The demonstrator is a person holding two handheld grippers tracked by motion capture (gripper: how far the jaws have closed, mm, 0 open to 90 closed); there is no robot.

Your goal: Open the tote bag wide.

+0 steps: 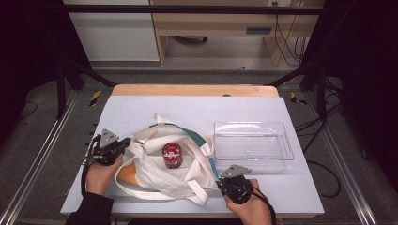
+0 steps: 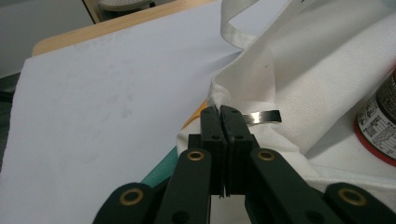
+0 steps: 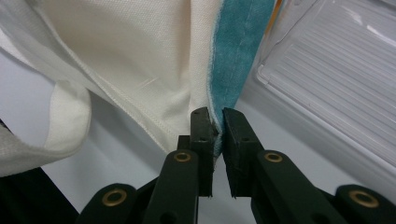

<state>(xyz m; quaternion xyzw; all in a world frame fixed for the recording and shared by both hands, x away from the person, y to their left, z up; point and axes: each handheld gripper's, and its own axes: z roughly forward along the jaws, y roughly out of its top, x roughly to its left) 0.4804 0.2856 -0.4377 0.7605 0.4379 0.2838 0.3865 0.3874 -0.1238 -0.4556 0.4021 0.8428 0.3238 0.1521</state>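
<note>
A white cloth tote bag (image 1: 155,176) with a teal edge lies crumpled at the table's front, with orange showing inside its left side. A red can (image 1: 172,154) stands upright in the middle of the bag. My left gripper (image 1: 126,142) is at the bag's left rim. In the left gripper view it (image 2: 219,112) is shut, its tips pinching the white fabric (image 2: 303,70), with the can (image 2: 380,126) at the right. My right gripper (image 1: 219,183) is at the bag's front right corner. In the right gripper view it (image 3: 215,116) is shut on the teal edge (image 3: 238,51).
A clear plastic bin (image 1: 253,140) lies empty to the right of the bag, close to my right gripper, and its ribbed floor (image 3: 336,79) is in the right gripper view. The white table top (image 1: 187,108) is bare behind the bag. A loose bag strap (image 1: 162,119) loops toward the back.
</note>
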